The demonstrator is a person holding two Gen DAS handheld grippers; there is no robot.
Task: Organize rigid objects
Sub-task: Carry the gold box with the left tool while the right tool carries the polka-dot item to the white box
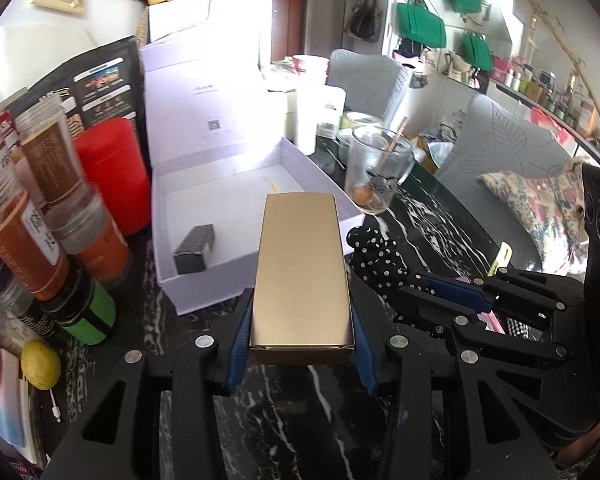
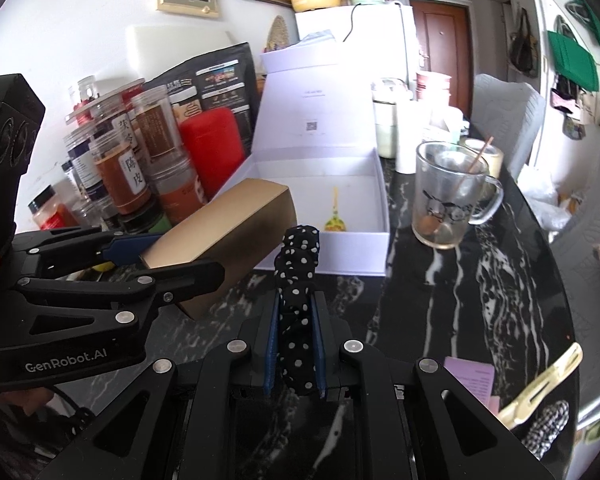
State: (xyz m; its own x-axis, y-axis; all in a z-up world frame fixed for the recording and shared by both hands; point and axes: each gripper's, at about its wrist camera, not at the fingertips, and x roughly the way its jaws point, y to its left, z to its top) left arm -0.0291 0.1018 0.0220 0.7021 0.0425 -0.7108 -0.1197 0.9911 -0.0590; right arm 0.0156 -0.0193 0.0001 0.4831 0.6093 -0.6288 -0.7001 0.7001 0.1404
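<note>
here the left gripper (image 1: 302, 354) clamps a gold box (image 1: 302, 276) near the white box (image 1: 260, 292) rim; right gripper (image 2: 296, 354) pinches a dotted scrunchie (image 2: 298, 304).

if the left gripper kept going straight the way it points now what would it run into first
Probably the open white box: the left gripper, shut on the gold box, points down toward its near wall. The gold box's far end would likely meet that rim or the floor inside first; depth is unclear.

Bright daylight floods both views, blowing out the raised lid of the white box (image 1: 204, 92) to glare. The glossy black table (image 2: 480, 280) carries pale reflections. Fisheye bending curves the edges, with dark vignetted corners and slight softness there.
</note>
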